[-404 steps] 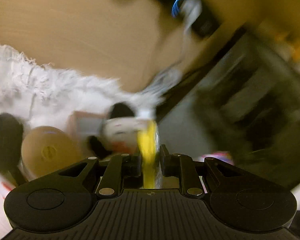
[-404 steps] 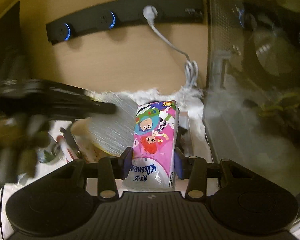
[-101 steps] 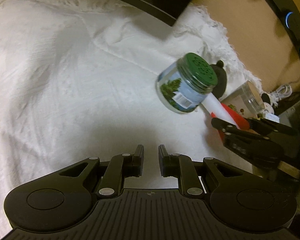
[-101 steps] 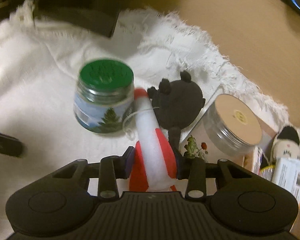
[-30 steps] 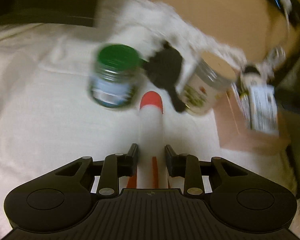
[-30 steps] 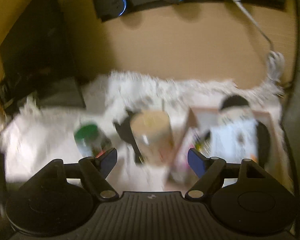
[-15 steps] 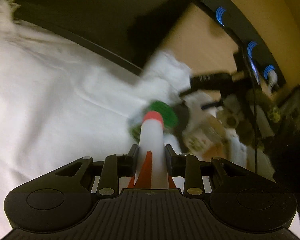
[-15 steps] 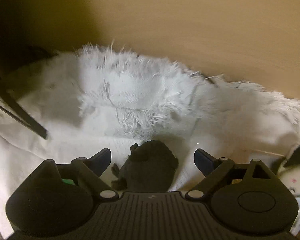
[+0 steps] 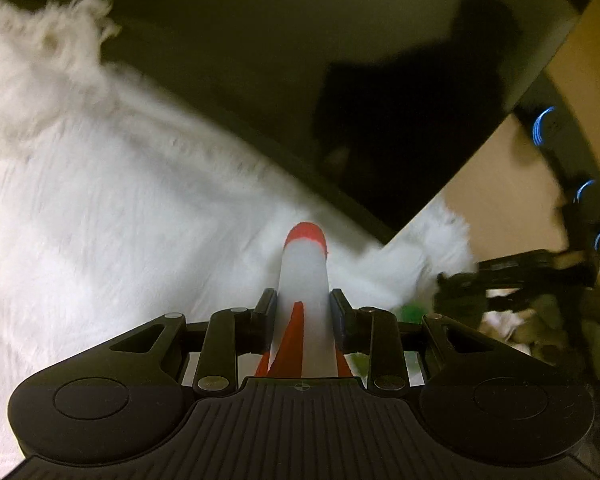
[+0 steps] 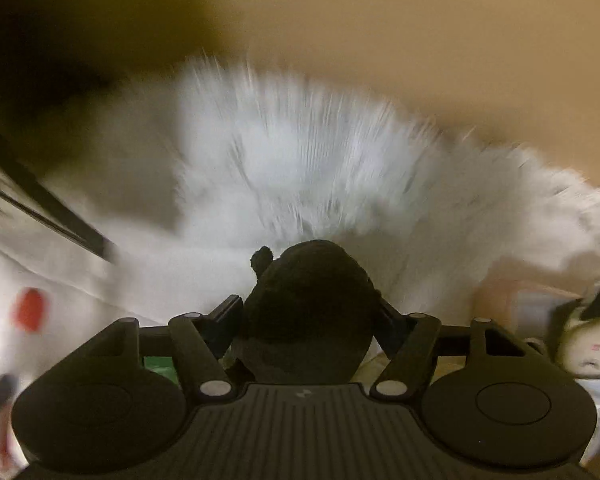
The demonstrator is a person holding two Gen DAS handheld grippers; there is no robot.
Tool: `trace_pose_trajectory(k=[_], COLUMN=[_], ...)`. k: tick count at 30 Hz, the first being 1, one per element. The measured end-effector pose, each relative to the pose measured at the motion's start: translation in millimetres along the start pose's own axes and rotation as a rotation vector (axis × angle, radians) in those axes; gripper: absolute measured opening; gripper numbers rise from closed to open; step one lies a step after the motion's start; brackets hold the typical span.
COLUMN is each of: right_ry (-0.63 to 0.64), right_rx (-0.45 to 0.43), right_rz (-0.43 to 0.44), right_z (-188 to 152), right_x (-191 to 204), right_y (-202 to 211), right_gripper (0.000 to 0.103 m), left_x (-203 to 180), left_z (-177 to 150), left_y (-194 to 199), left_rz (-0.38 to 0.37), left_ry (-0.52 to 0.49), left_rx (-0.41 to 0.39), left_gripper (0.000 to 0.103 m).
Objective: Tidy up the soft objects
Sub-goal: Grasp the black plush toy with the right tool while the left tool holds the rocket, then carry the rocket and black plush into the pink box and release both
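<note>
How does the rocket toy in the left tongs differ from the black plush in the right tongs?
The rocket toy is white with a red tip, long and narrow; the black plush is dark, round and bulky. The left tongs clamp the rocket; the right tongs are closing around the plush. Both hang over the white cloth.

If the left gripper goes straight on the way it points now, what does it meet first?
Probably the white cloth. The left gripper, shut on the rocket, points down at it; the dark panel stands behind. Depth is unclear.

White rocket plush (image 9: 304, 280), black plush (image 10: 308, 304)
</note>
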State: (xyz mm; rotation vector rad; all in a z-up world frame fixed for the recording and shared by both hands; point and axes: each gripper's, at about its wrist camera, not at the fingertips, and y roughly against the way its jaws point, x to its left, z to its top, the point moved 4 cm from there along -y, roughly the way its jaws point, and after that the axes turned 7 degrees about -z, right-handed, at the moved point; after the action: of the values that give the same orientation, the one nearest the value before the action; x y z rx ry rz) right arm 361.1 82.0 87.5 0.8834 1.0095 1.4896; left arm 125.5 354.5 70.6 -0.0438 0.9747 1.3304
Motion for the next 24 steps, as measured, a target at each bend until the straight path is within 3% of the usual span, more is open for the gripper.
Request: trace_pose_trajectory(k=[4,8,11,15,17,20,24], right_ry=[-0.031,-0.068,-0.131,-0.237,-0.285,-0.322,-0.271], right_rx=[-0.232,-0.420,-0.464,-0.452,-0.438,-0.439,-0.415], right_rz=[0.028,-0.051,-0.100,-0.097,-0.058,0.024,-0.028], right_z=[1.9,-19.6,-47.4,-79.5,-90.2,-107.3,-119.5], right_x=[-38.3,-99.2,-147.1,-197.8,-221.4,-237.1,-231.6], right_y=[113.9,205.9,231.1,224.6,213.2,193.0,160.9], right_gripper=[0.069,0.069,0.069,0.069,0.069,0.069,0.069], left_x=[-55.7,-134.8,-192.7,-258.3,-282.8,-297.6,-292.7], left_z=[15.7,3.8,-22.0,-71.5,-100.8,-135.6,-166.5], left_y=[1.5,-18.9,-44.9,-100.2,-134.5,-173.6,-207.9], left_rz=[-0.125,-0.310,-0.428,-0.544,-0.521,-0.400,-0.258], left_ry=[-0.067,-0.144,-0.176,-0.149,-0.192,-0.313,-0.379], left_rx=[-0.059,-0.006,0.067,0.190,0.226,0.239,0.311], left_gripper=[0.032,0.032,0.032,0.032,0.032,0.032,0.037])
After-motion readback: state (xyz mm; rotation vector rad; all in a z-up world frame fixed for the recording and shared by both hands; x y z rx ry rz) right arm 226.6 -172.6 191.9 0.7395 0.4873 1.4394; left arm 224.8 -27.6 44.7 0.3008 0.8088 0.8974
